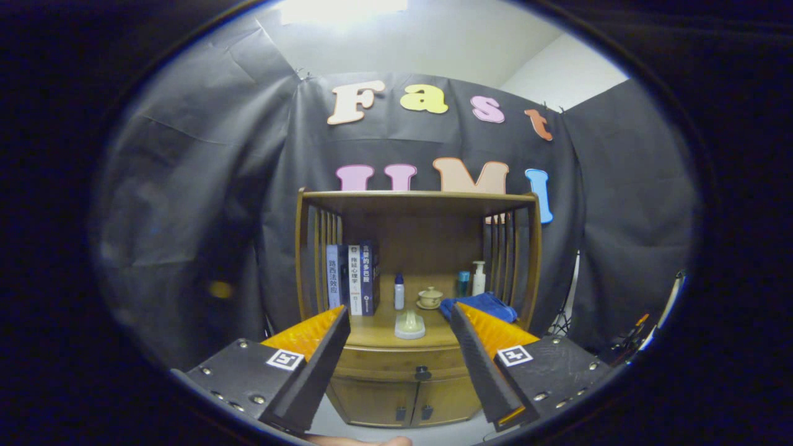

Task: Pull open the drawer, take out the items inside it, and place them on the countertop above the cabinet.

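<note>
the cabinet point(416, 272) stands well ahead of the tongs against the booth wall, a wooden unit with slatted sides and an open shelf over a lower section. its countertop point(378, 331) forms the floor of that shelf, where the items must end up. just under the countertop runs the drawer point(396, 362), shut, its front flush with the frame; two small doors point(406, 402) sit below it.

the tongs point(396, 322) hang wide open with nothing held, the fingers spread to either side of the cabinet's lower middle. the drawer sits beyond them, apart from both.

on the countertop stand books point(353, 279) at the left, a folded blue cloth point(480, 306) at the right, bottles point(477, 279) behind it, a small lidded cup point(429, 298) and a pale dish point(409, 325) near the front edge.

smallest is the dark knob point(422, 373) at the drawer's middle, the one place to take hold. it looks hard, round and likely slick, so the fingers should close squarely around it and pull straight out. a wooden drawer is stiff and probably slides with some friction; its contents are hidden, so weight cannot be judged.
</note>
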Action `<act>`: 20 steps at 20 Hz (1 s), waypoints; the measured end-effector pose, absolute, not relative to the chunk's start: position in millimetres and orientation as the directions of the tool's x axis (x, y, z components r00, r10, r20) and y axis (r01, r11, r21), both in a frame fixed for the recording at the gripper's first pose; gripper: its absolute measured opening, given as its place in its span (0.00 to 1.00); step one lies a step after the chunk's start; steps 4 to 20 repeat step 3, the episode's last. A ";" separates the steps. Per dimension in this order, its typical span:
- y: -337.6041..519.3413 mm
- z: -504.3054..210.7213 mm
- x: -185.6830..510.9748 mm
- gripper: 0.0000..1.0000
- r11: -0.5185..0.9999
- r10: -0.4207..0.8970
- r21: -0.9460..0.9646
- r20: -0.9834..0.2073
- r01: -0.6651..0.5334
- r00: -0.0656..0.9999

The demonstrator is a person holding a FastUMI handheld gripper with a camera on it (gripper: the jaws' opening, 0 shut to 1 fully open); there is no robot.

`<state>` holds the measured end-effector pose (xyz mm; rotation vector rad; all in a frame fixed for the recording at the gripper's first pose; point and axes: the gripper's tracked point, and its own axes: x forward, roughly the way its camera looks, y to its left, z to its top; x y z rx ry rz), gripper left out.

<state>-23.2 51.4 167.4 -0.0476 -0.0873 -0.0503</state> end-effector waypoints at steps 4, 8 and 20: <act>40.0 151.4 -20.3 0.98 0.997 -0.056 -0.042 0.054 0.059 0.997; 40.0 151.4 -20.3 0.98 0.997 -0.056 -0.042 0.054 0.059 0.997; 40.0 151.4 -20.3 0.98 0.997 -0.056 -0.042 0.054 0.059 0.997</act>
